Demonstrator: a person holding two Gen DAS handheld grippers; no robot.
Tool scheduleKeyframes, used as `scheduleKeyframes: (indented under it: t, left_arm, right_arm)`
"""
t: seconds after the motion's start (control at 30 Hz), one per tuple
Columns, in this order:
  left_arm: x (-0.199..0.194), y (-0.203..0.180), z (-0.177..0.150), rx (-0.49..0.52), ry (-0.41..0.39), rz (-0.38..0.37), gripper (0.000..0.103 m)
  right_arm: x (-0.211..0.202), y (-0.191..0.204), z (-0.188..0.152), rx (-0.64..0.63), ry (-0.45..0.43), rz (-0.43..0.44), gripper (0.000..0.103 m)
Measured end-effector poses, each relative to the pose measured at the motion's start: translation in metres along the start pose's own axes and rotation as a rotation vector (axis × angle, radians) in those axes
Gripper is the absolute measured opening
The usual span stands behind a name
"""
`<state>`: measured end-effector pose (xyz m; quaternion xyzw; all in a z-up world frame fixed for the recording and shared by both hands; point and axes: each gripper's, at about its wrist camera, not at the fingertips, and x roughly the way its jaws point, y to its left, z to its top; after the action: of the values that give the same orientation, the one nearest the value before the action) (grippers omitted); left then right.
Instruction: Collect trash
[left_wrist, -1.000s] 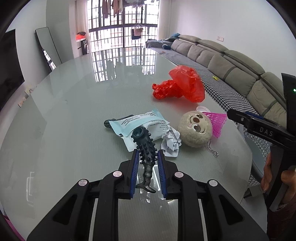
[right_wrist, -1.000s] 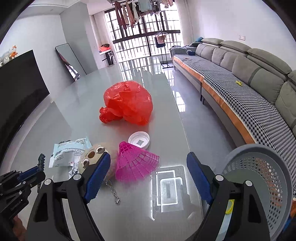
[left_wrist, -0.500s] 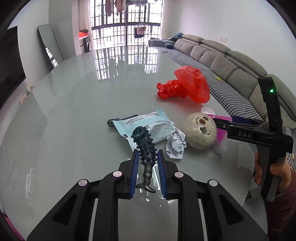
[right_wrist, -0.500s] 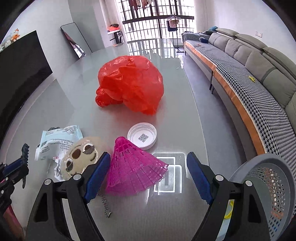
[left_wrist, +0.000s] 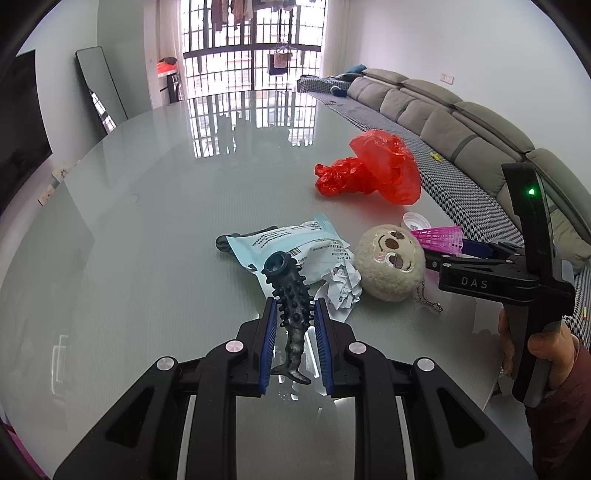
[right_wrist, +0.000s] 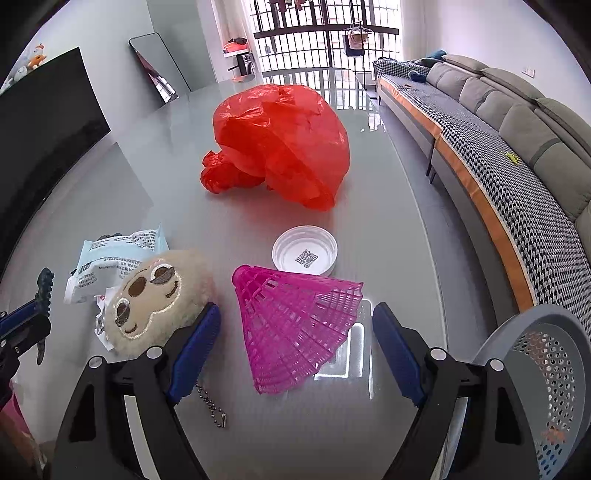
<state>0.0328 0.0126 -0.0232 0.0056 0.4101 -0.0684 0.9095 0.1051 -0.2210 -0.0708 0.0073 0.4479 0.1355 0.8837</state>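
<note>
right gripper (right_wrist: 295, 345), held in a person's hand (left_wrist: 543, 345), hangs with its blue pads spread wide on either side of a pink mesh cone (right_wrist: 295, 325) lying on its side on the glass table (right_wrist: 369, 424), seemingly lined up to pinch it as trash. left gripper (left_wrist: 294, 341) is clamped on a dark spiky rubber toy (left_wrist: 290, 299), lifted clear.

a round plush face (right_wrist: 155, 295) presses the right gripper's inner pad, crowding the grasp; a white lid (right_wrist: 304, 254), red plastic bag (right_wrist: 280, 144), wrapper (left_wrist: 291, 243) and crumpled paper (left_wrist: 341, 291) lie near, a grey perforated bin (right_wrist: 543, 369) beside the table.
</note>
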Motion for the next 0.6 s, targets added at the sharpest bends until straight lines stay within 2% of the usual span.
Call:
scheduleKeyframes:
  t: [0.07, 0.17, 0.4, 0.6]
  left_arm:
    - [0.0, 0.0, 0.0, 0.0, 0.001, -0.001, 0.021]
    - [0.0, 0.0, -0.001, 0.0, 0.001, -0.002, 0.021]
    - [-0.001, 0.0, -0.002, 0.0, -0.004, 0.0, 0.021]
    - [0.0, -0.002, -0.004, 0.004, 0.001, -0.003, 0.021]
  right_arm:
    - [-0.002, 0.0, -0.001, -0.006, -0.005, -0.004, 0.08]
    - [-0.002, 0.002, -0.003, -0.023, -0.008, -0.02, 0.062]
    - [-0.011, 0.004, -0.011, 0.001, -0.034, 0.018, 0.056]
    - [-0.022, 0.009, -0.021, 0.02, -0.058, 0.01, 0.053]
